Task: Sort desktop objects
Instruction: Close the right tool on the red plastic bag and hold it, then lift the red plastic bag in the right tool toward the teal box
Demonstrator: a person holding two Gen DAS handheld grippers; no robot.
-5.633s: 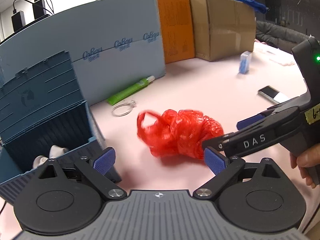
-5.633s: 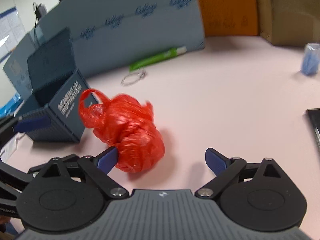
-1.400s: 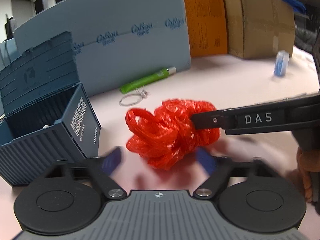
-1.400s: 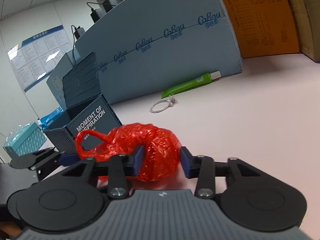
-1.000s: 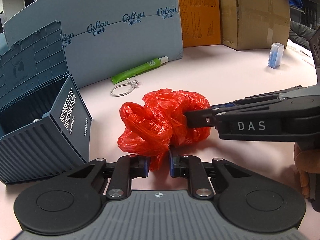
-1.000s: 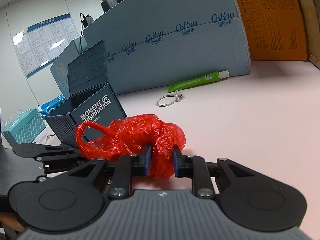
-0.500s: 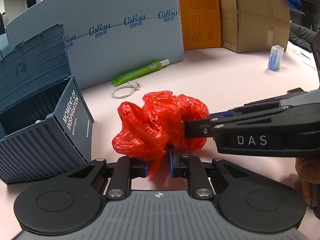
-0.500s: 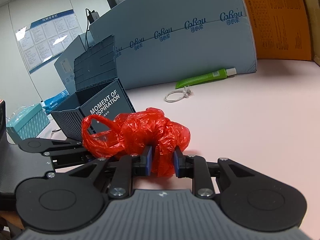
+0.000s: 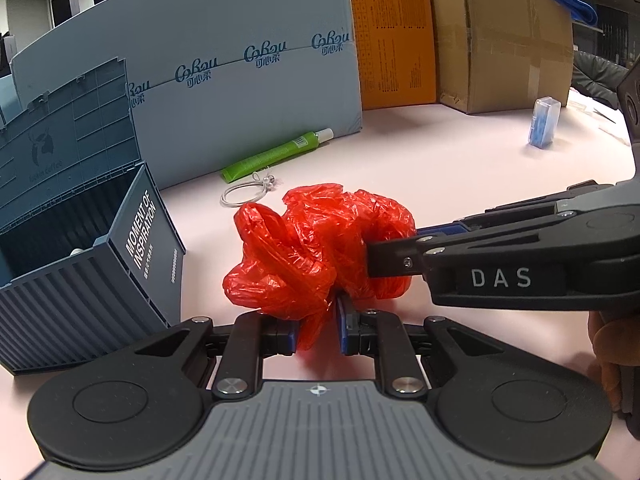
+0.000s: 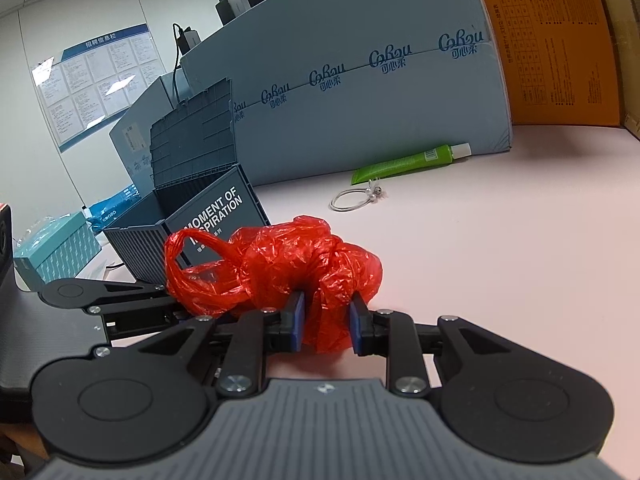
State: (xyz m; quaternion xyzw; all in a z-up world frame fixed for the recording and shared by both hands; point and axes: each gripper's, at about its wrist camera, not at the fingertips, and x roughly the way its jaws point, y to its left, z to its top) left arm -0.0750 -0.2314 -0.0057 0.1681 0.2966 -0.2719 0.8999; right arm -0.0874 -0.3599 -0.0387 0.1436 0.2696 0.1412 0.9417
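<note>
A crumpled red plastic bag (image 9: 320, 248) sits on the pink desk just right of the open blue storage box (image 9: 80, 240). My left gripper (image 9: 318, 332) is shut on the bag's near lower fold. From the right, my right gripper (image 9: 374, 256) reaches into the bag's side. In the right wrist view the bag (image 10: 280, 268) fills the gap of my right gripper (image 10: 327, 324); its jaws are opening, and the blue pads still touch the plastic on both sides. Left of the bag there, the left gripper (image 10: 168, 300) lies in front of the box (image 10: 208, 216).
A green tube (image 9: 276, 154) and a wire ring with beads (image 9: 244, 194) lie behind the bag, against a large blue-grey carton (image 9: 240, 80). At the back right stand a cardboard box (image 9: 500, 36) and a small blue case (image 9: 542, 122). A teal tissue box (image 10: 56, 248) is at the far left.
Both grippers, open beside the bag at first, have closed on it. In the last half second the right pads have spread slightly apart; the bag has hardly moved.
</note>
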